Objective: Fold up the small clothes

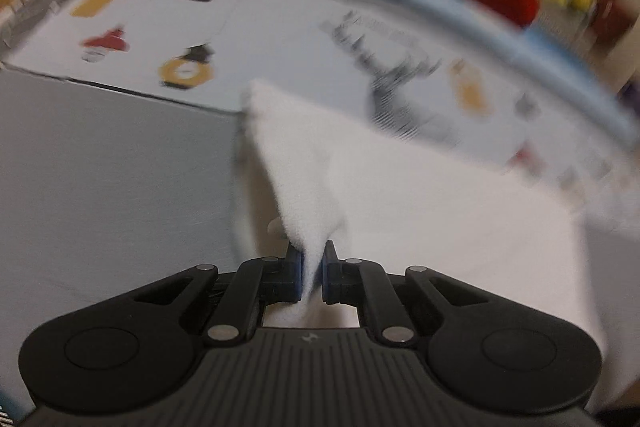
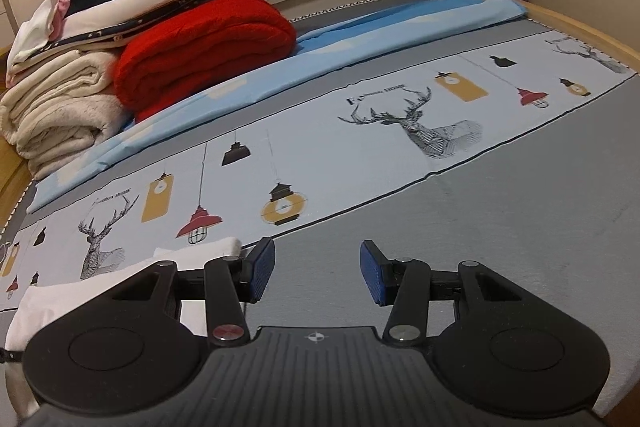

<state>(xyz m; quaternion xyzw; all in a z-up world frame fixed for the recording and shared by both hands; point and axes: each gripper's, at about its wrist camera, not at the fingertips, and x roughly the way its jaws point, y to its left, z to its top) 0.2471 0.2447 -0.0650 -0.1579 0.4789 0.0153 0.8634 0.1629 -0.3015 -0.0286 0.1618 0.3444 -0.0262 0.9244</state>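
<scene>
1. The left gripper (image 1: 312,277) has its blue-padded fingers (image 1: 295,277) pressed almost together, pinching a fold of the white garment (image 1: 420,211).
2. From that pinch the cloth rises forward in a tented ridge to a raised corner, while the rest of it spreads out flat to the right of the gripper in the left wrist view.
3. The garment lies on the grey bedsheet (image 1: 112,179), its far edge overlapping the pale printed band (image 1: 280,39) that carries lanterns and a stag's head.
4. The right gripper (image 2: 318,273) stands with its fingers spread apart; nothing lies between the blue pads (image 2: 370,273), and only bare grey sheet shows in the gap.
5. In the right wrist view the white garment (image 2: 104,283) shows at the lower left, partly hidden behind the gripper's left finger; whether the two touch cannot be told.
6. Writing: a line of small lettering beginning with a large "F" sits above the stag print (image 2: 416,127); the rest is too small to read. A small emblem is moulded on each gripper's ribbed body.
7. At the far side of the bed a red blanket (image 2: 208,47) is stacked beside cream folded blankets (image 2: 60,107).
</scene>
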